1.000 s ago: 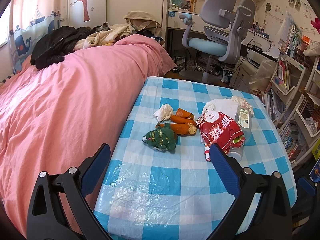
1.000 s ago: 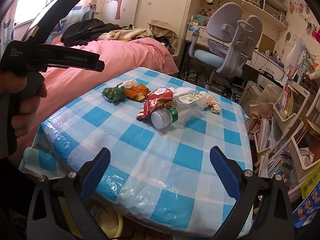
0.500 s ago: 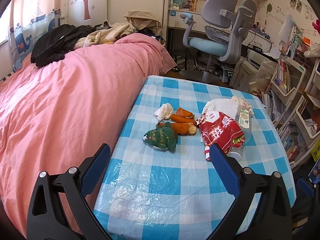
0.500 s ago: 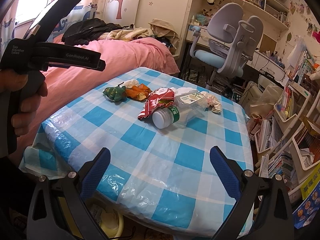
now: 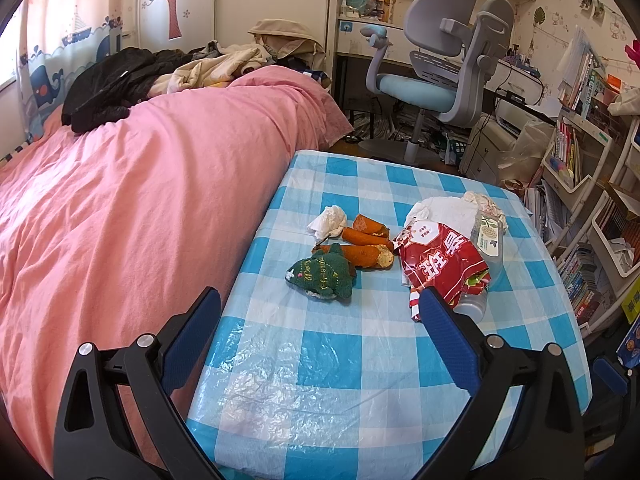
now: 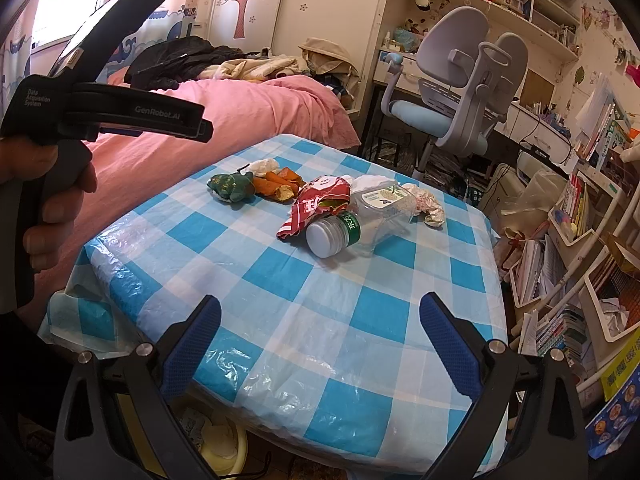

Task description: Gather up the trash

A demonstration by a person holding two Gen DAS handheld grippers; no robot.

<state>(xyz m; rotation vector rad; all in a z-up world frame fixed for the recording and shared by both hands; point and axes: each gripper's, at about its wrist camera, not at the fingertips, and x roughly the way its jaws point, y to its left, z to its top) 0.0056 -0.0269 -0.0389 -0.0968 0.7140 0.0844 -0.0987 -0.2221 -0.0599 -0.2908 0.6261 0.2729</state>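
Trash lies on a blue-checked table [image 5: 340, 360]: a green crumpled wrapper [image 5: 322, 274], orange peels [image 5: 366, 242], a white tissue [image 5: 328, 220], a red snack bag [image 5: 442, 262], a clear plastic bottle [image 6: 360, 220] on its side and crumpled white paper [image 5: 444, 208]. My left gripper [image 5: 320, 338] is open and empty, above the table's near part, short of the green wrapper. My right gripper [image 6: 320, 338] is open and empty, above the table's front corner, short of the bottle. The red bag [image 6: 316, 204] leans on the bottle.
A pink bed [image 5: 120, 200] runs along the table's left side. A grey desk chair [image 5: 444, 64] stands behind the table. Bookshelves [image 6: 580, 240] crowd the right. A yellow bin [image 6: 216, 444] sits on the floor below the table's front edge.
Both grippers have crept slightly closer to the trash. Nothing on the table has moved.
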